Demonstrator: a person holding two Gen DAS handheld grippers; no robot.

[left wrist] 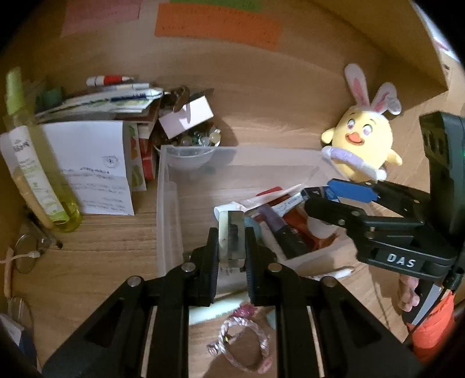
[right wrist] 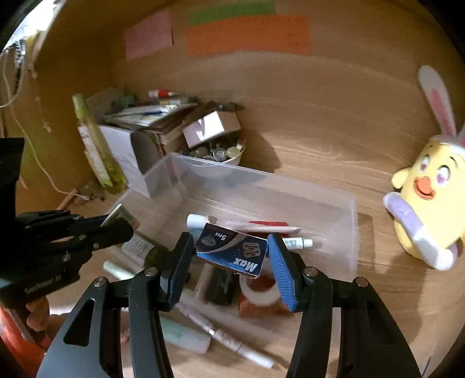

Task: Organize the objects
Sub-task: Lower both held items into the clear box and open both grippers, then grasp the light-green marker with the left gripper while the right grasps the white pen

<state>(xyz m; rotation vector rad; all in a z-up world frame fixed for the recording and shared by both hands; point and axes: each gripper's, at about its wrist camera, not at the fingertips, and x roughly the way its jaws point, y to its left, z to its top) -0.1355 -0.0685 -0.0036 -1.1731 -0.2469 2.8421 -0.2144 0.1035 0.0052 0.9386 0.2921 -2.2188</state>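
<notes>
Gripping a small blue cardboard box [right wrist: 231, 252] between its pads, the right claw [right wrist: 232, 269] holds it above the clear plastic bin [right wrist: 334, 209]. Beside it, the left claw [left wrist: 231, 257] clamps narrowly on a small pale rectangular block [left wrist: 231, 235] over the bin's near edge.

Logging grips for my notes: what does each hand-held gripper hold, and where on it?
Left hand-held gripper: small pale rectangular block, pinched across its narrow sides. Right hand-held gripper: blue Max box, clamped at its two ends.

You see a yellow plush chick [left wrist: 360, 142] with rabbit ears on the desk [left wrist: 276, 116], orange paper [left wrist: 218, 24] and pink paper [right wrist: 148, 33] on the back wall.
</notes>
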